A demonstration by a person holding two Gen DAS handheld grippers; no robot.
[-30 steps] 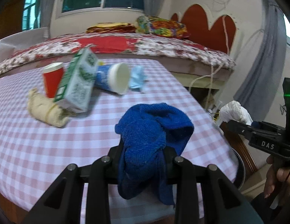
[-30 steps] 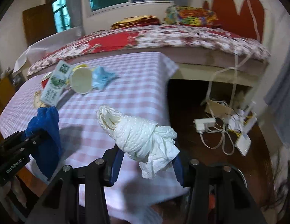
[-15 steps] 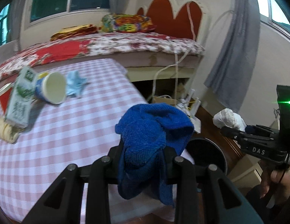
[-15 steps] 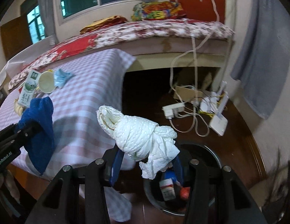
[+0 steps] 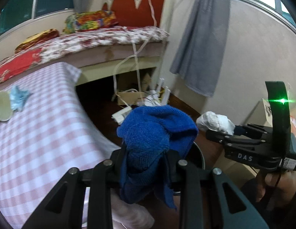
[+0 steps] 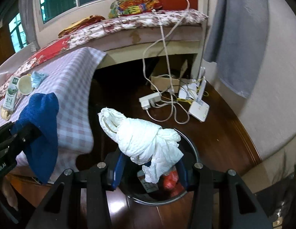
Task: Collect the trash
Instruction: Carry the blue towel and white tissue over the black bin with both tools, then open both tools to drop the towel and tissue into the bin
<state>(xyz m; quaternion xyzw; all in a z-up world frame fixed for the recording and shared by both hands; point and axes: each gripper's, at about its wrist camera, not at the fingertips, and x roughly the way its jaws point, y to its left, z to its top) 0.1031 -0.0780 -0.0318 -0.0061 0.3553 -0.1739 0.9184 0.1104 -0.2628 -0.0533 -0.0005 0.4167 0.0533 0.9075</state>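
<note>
My left gripper [image 5: 146, 164] is shut on a blue cloth [image 5: 155, 133], held past the table's right edge; the cloth also shows in the right wrist view [image 6: 41, 126]. My right gripper [image 6: 149, 169] is shut on a crumpled white paper towel [image 6: 140, 135], held right above a round black trash bin [image 6: 193, 152] on the floor. The bin holds red and other scraps. In the left wrist view the bin's rim [image 5: 200, 156] peeks out behind the cloth, and the right gripper [image 5: 220, 131] with the towel [image 5: 214, 122] is to the right.
The table with a pink checked cloth [image 6: 71, 87] bears a milk carton [image 6: 11, 95], a paper cup [image 6: 24, 87] and a light blue wad [image 6: 38, 77]. A power strip, cables and a white router [image 6: 199, 108] lie on the wooden floor. A bed stands behind.
Both grippers have swung right, away from the table and over the floor. The trash bin has come into view and now lies under the right gripper's towel. Both holds are unchanged.
</note>
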